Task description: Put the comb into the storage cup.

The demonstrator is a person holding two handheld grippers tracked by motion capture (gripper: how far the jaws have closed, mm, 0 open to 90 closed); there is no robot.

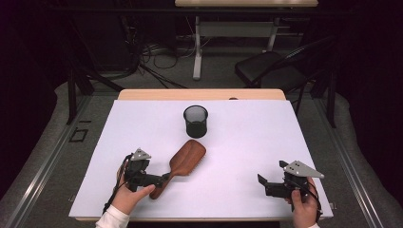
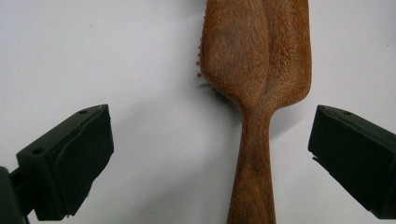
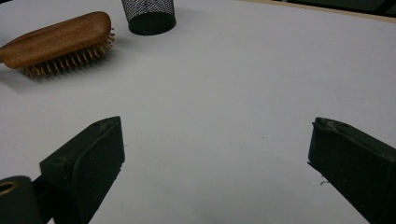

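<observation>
- On the white-covered bench (image 1: pixel 247 142), a wooden hairbrush (image 1: pixel 183 161) lies flat, bristles down, its paddle head pointing up towards a black mesh cup (image 1: pixel 196 121) and its handle running down-left to the left tool (image 1: pixel 164 179).
- In the left gripper view, the hairbrush (image 2: pixel 257 84) handle runs up the gap between the two jaws, nearer the right one, with bare bench on either side of it; neither pad touches the wood.
- The left tool (image 2: pixel 210 158) stands wide apart, holding nothing. With no earlier picture to compare, only this spread state can be told.
- A hand (image 1: pixel 130 197) in a white sleeve grips the left tool's body at the near-left part of the bench.
- The right tool (image 1: pixel 263 182) rests at the near-right of the bench, held by the other hand (image 1: pixel 304 206), well apart from the hairbrush.
- In the right gripper view, the right tool (image 3: pixel 217 158) also stands wide apart over bare bench, nothing between its jaws; the hairbrush (image 3: pixel 58 39) shows far off at upper left, bristles down, with the mesh cup (image 3: pixel 149 16) just beyond it.
</observation>
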